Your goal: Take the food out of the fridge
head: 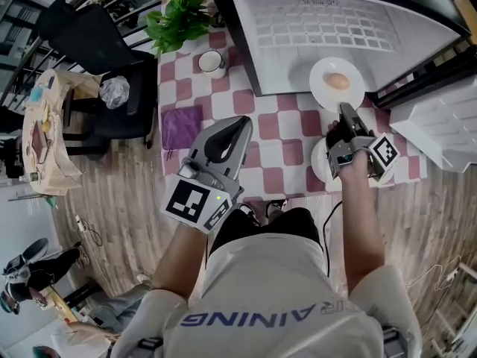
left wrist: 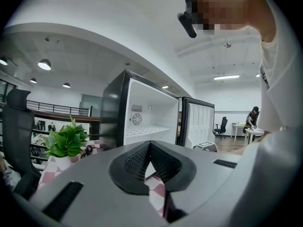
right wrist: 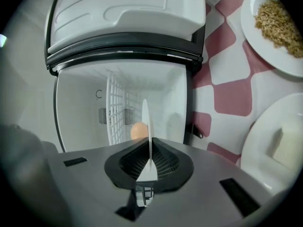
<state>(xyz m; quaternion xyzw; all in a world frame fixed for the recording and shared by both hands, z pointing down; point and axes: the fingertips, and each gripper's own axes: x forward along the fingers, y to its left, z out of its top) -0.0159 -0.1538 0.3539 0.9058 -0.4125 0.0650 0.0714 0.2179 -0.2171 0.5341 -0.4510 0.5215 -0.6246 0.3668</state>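
The small fridge point(head: 320, 24) stands open on the checked table. In front of its opening, a white plate point(head: 325, 94) carries a round orange piece of food point(head: 337, 81). My right gripper point(head: 345, 110) is shut on the plate's near rim. In the right gripper view the plate point(right wrist: 146, 122) shows edge-on between the jaws of the right gripper point(right wrist: 150, 163), with the food point(right wrist: 138, 131) behind it and the fridge's white inside point(right wrist: 118, 98) beyond. My left gripper point(head: 244, 122) hovers over the table left of the fridge, shut and empty; its closed tips point(left wrist: 149, 148) point toward the fridge point(left wrist: 147, 117).
A white mug point(head: 212, 63), a potted plant point(head: 179, 17) and a purple cloth point(head: 181, 127) lie on the table's left part. Another plate point(head: 318, 162) sits under my right hand. A plate of grains point(right wrist: 277, 25) and a plate with a pale block point(right wrist: 277, 148) lie right of the fridge. The fridge door point(head: 447, 129) swings out right.
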